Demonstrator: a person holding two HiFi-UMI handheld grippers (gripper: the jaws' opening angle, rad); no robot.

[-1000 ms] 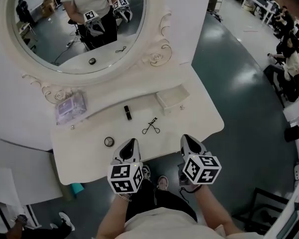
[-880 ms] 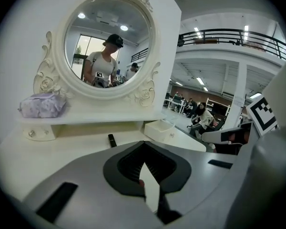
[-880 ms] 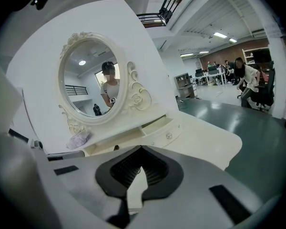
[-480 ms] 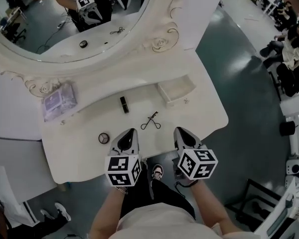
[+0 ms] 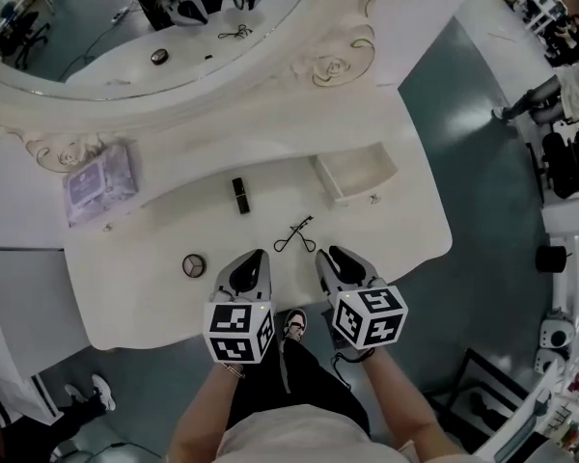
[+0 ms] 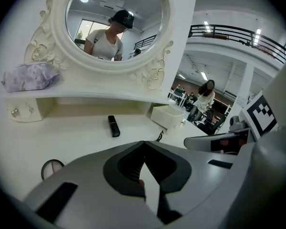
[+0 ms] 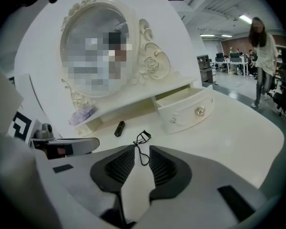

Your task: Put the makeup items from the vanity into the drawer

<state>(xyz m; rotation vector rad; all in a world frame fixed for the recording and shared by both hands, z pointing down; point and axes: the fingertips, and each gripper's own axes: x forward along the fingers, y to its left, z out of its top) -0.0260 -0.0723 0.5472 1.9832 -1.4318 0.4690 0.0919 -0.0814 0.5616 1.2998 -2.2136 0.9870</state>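
On the white vanity top (image 5: 135, 292) lie a black lipstick (image 5: 239, 195), a black eyelash curler (image 5: 294, 234) and a small round compact (image 5: 194, 264). The small drawer (image 5: 352, 174) at the right stands pulled out, and nothing shows in it. My right gripper (image 5: 325, 255) hovers just right of the curler. In the right gripper view the curler (image 7: 142, 144) shows in the gap of the right gripper (image 7: 142, 149), whose jaws are opening without touching it. My left gripper (image 5: 255, 255) is shut and empty at the front edge. In its own view the left gripper (image 6: 143, 144) faces the lipstick (image 6: 113, 126).
A purple wipes packet (image 5: 98, 181) rests on the raised shelf at the left, below the oval mirror (image 5: 125, 37). The drawer front has a crystal knob (image 7: 199, 111). My shoes and the grey floor (image 5: 482, 143) show below the table's front edge. People sit far off to the right.
Both grippers have come forward over the table's front edge. The right one has drifted left toward the eyelash curler. The view has tipped down, so the mirror sits higher in frame.
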